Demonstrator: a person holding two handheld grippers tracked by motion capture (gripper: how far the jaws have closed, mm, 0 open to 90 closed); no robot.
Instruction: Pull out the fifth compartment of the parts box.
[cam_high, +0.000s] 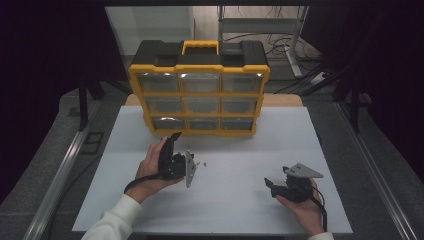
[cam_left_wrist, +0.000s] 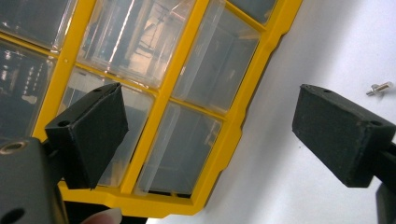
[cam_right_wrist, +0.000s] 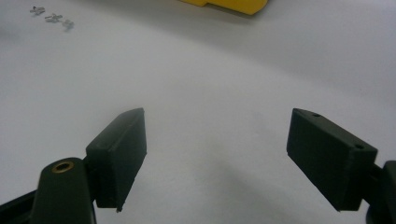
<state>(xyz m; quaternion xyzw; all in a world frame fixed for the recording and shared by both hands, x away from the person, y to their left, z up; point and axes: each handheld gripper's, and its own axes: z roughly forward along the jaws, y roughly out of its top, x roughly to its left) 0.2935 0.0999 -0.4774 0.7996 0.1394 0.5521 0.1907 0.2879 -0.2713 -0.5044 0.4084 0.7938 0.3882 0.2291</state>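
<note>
Left gripper view, left tongs (cam_left_wrist: 210, 135): jaws spread wide, nothing between them; tilted, aimed at the lower corner of the organizer.
Right gripper view, right tongs (cam_right_wrist: 215, 158): jaws also wide apart and empty, hovering low over bare table.
High view, left tongs (cam_high: 175, 142): held upright in the left hand (cam_high: 152, 167), just in front of the organizer's bottom row.
High view, right tongs (cam_high: 271, 184): well apart from the organizer, near the table's front right, held in the right hand (cam_high: 302, 202).
Small screws (cam_high: 204, 163): a few tiny metal pieces lying loose on the table, just beside the left tongs; one shows in the left gripper view (cam_left_wrist: 379, 88), a little cluster in the right gripper view (cam_right_wrist: 52, 17).
Organizer (cam_high: 200, 90): yellow-framed case with a black top and yellow handle, standing upright at the back of the table, three rows of three clear drawers facing the person.
Nearest drawer (cam_left_wrist: 180, 149): bottom row, clear plastic, looks empty; the left tongs point toward it.
Handling, drawer: likely light, stiff and smooth, so slippery; best taken by its front lip, pulled straight out.
Handling, screws: hard, light, apt to roll; pinch across the shank with the pad tips.
Table (cam_high: 240, 210): white, flat.
</note>
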